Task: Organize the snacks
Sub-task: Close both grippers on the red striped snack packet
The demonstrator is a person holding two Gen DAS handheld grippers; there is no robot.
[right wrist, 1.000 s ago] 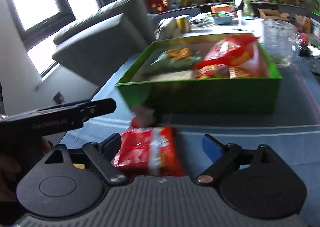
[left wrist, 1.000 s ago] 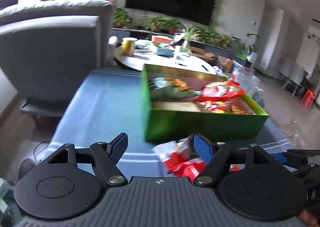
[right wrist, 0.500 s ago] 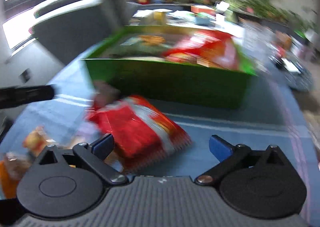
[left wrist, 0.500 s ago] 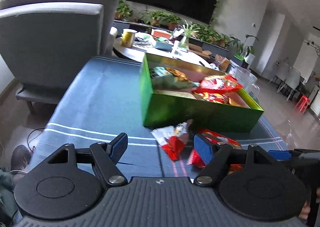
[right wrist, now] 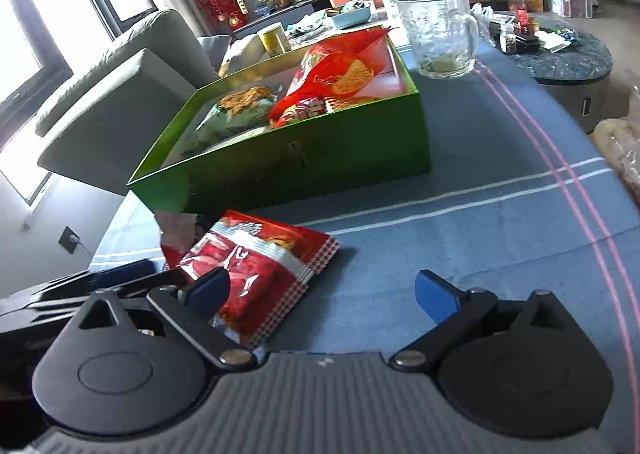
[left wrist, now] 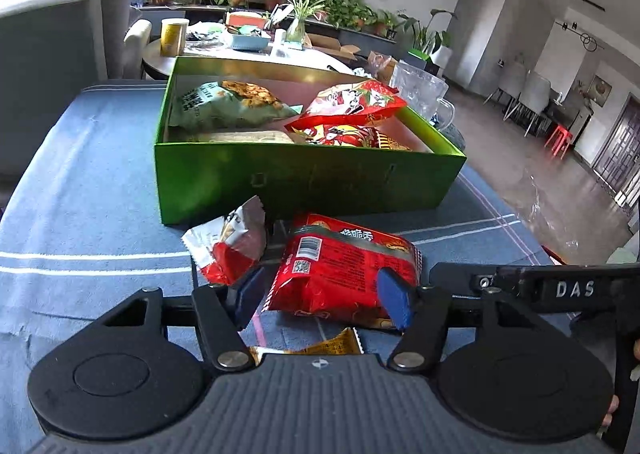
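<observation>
A green box with several snack bags inside stands on the blue cloth. In front of it lies a big red snack bag, with a small silver and red packet to its left. My left gripper hangs low over the red bag with its jaws closing. The bag sits between the blue pads, and the left pad still stands just clear of it. In the right wrist view my right gripper is wide open, its left fingertip over the red bag, beside the box.
An orange packet lies under my left gripper's nose. A glass mug stands behind the box on the right. A grey sofa is at the left, and a cluttered round table is behind the box.
Both grippers have moved closer and lower over the packets in front of the box. My left jaws have narrowed around the red bag. The right wrist view has rolled.
</observation>
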